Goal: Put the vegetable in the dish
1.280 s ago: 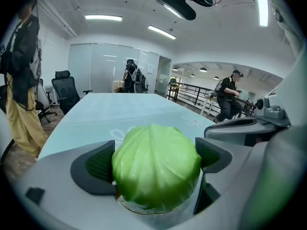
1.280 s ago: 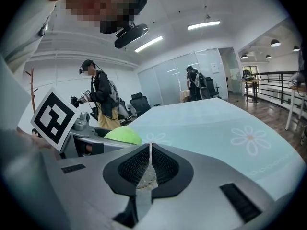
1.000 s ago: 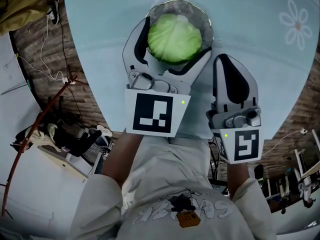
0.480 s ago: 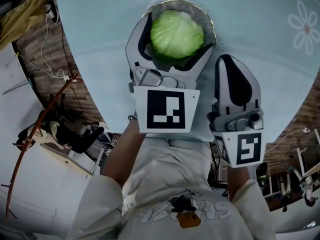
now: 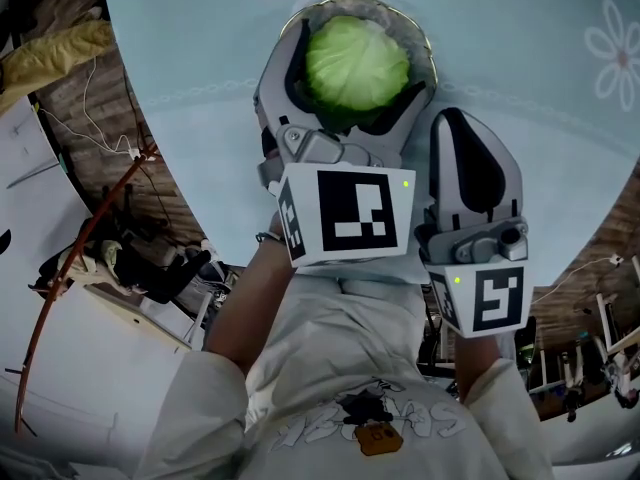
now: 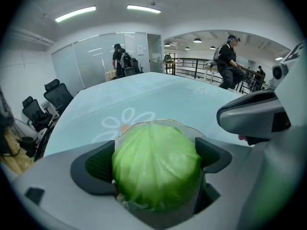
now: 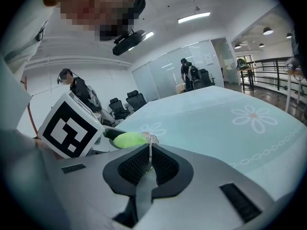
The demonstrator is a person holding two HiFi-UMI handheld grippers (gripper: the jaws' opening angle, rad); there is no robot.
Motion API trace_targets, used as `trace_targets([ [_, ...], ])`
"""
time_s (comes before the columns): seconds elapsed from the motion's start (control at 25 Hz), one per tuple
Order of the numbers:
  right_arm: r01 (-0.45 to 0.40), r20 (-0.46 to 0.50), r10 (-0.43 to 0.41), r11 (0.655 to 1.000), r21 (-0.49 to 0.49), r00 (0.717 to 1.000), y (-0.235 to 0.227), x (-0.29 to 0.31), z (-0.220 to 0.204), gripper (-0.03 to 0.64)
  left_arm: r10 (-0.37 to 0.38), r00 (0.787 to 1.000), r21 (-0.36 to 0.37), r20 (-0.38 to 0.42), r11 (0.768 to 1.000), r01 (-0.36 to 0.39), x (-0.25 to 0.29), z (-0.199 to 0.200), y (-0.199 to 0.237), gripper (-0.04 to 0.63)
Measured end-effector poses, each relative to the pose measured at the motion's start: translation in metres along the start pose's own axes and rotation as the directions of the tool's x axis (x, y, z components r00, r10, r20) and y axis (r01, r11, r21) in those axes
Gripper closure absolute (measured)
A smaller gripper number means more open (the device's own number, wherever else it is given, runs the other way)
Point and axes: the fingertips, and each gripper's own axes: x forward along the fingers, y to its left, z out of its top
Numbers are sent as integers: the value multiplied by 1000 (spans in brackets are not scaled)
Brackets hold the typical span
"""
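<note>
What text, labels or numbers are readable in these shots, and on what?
Shirt print: lettering seen upside down, too blurred to read.
Left marker cube: black-and-white square pattern only, no words.
Right marker cube: the same, pattern only.
Notice on the glass wall: too small to read.
Cabbage, dish, table: no text; the table has only flower prints.

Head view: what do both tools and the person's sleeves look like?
The left tool and right tool have grey plastic bodies and curved jaws lined with black ribbed pads. The left cube and right cube are white with black square markers and a small green light each. The sleeves are short and pale grey.
</note>
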Motion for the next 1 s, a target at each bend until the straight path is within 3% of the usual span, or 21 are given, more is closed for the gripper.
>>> trace_targets([
  [0.2,8,-9,-8,1000,-6,1000,3,-7,-3,583,-14,1000,21,-28,1000,15,-5,0,-6,61],
  [0.36,10,-8,-10,1000,-8,1000,4,-7,-6,583,-9,1000,23,-2,1000,9,-6,1,-2,63],
  [0.6,19,0,-19,1000,-21,1000,8,-17,5,583,-57,998,14,30,998,57,-17,7,-4,63],
  [0.88,52,9,-51,998,-40,999,6,-24,8,583,-39,997,3,69,999,39,-36,21,-3,64],
  [1.0,66,19,-65,997,-49,998,13,-26,10,583,-42,994,-18,102,999,44,-48,22,1,101],
])
